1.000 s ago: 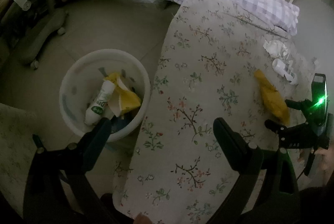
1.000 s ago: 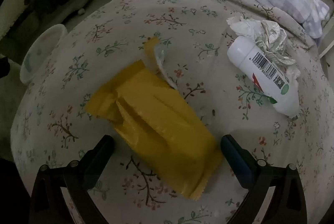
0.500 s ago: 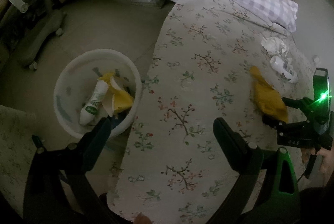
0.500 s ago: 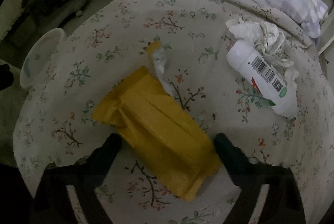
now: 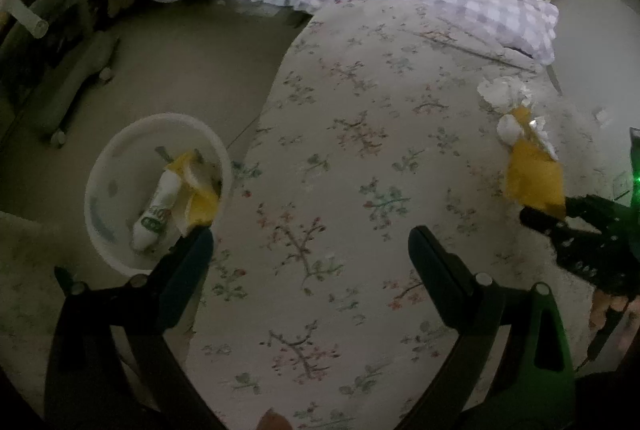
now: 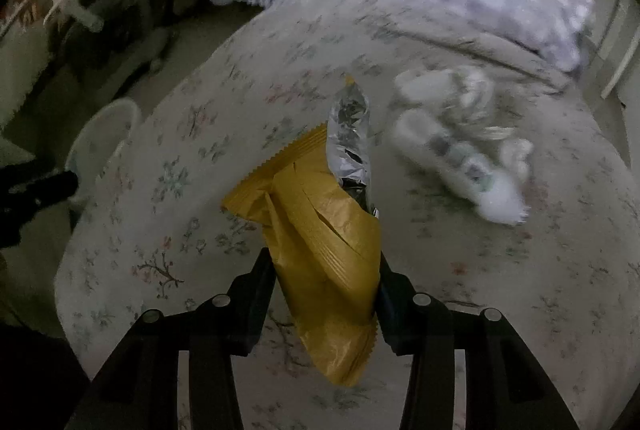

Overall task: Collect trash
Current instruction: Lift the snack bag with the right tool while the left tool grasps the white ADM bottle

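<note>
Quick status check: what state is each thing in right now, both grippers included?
Yellow foil snack wrapper: torn open, pinched, lifted off the bed.
Right gripper: just closed, shut on it.
Left gripper: open, empty.
White plastic bottle: lying on the bed.
Crumpled white paper: on the bed.
White round bin: partly filled.

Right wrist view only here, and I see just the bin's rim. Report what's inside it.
Observer: The left wrist view shows a white bottle with a green label lying in the white bin, and a yellow wrapper beside it.
Operator: Now give me the left tongs.
Observer: The left tongs are open and empty, hovering over the edge of the floral bed cover next to the bin.
</note>
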The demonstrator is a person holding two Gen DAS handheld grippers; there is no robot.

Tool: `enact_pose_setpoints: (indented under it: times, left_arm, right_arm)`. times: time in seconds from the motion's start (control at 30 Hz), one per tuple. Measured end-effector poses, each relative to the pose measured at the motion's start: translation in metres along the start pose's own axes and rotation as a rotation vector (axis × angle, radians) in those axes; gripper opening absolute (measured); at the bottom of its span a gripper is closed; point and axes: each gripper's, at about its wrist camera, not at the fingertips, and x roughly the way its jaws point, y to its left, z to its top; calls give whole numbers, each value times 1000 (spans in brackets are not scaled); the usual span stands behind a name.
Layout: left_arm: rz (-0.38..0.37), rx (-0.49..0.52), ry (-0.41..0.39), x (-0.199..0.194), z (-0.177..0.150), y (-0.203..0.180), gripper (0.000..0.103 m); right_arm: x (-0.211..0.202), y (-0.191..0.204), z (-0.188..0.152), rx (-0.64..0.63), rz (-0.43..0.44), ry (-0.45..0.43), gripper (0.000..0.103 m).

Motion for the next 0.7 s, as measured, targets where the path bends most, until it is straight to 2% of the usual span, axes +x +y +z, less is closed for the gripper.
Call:
enact_pose_setpoints:
  times: [0.3,0.47,0.57,0.7]
  left_arm:
    - [-26,136,-61,-3,9,-64,98]
    - [-17,256,-48,15,20,-111,98]
    - [-44,328,-41,30,35,-142,98]
    - [-96,417,9,53,52,-184,98]
  right_arm:
    - [-41,-83,-19,198,-41,-70,47]
    - [-53,-130,-35,271,-63,-77,47]
    - [-57,-155,-43,315,-61,-75,47]
    - [-64,-181,-55,372,-53,-84,47]
